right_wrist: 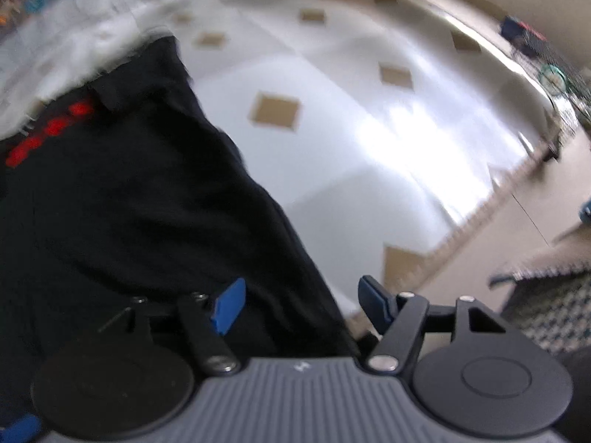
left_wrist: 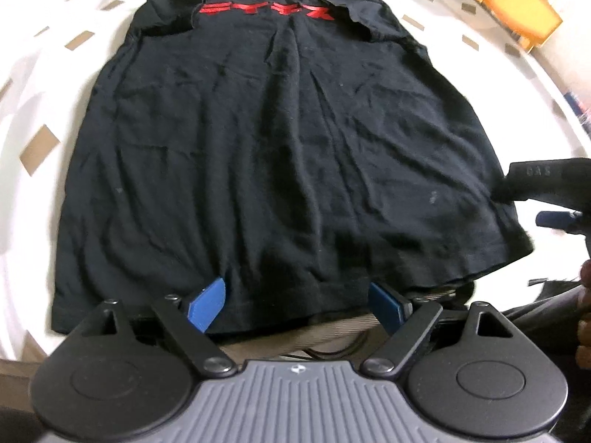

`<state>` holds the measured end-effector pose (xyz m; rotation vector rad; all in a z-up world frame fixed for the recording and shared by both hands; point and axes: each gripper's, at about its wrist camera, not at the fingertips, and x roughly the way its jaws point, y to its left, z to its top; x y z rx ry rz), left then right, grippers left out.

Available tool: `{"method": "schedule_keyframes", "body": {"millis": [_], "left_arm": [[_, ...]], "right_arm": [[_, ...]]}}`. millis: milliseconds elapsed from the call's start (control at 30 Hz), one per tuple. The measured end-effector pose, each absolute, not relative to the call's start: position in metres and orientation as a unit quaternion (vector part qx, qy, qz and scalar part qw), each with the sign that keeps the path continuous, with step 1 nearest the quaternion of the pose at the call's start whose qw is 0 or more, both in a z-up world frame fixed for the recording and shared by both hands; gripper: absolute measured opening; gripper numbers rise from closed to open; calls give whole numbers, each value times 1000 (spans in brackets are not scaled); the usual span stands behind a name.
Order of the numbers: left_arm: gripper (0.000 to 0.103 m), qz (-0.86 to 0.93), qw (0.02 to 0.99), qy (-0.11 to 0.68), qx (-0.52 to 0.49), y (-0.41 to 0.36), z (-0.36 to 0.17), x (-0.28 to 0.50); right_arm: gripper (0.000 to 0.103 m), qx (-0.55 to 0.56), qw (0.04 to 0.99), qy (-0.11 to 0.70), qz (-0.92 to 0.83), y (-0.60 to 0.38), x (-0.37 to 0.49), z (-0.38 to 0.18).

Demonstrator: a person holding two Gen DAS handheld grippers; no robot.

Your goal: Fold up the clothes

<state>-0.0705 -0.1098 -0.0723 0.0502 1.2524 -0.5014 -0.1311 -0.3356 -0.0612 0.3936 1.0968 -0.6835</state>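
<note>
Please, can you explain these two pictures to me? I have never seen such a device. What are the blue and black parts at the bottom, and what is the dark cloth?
A person holds tongs in each hand, and each carries a camera looking forward along its blue fingers. The left tongs stand open over the near hem of a black T-shirt with red lettering, spread flat on a white cover with tan squares. The other picture comes from the right tongs, also open, above the shirt's side edge. Neither pair grips anything. The right tongs also show at the left picture's edge.
</note>
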Motion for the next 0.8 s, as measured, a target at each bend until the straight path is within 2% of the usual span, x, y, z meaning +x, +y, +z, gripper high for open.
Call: {"method": "schedule_keyframes", "body": {"millis": [67, 267, 600, 633, 800], "left_arm": [[82, -228, 783, 579, 9, -105, -69, -70], [82, -137, 839, 521, 78, -93, -57, -61], [82, -89, 824, 556, 61, -74, -79, -48], [82, -91, 823, 558, 59, -75, -80, -49], [85, -97, 819, 563, 59, -75, -82, -50]], "right_arm": [[67, 166, 799, 499, -293, -326, -128, -54], [67, 157, 825, 511, -183, -290, -119, -54], [68, 69, 834, 540, -88, -240, -101, -67], [72, 55, 830, 548, -89, -238, -101, -70], [75, 44, 812, 574, -97, -240, -101, -73]]}}
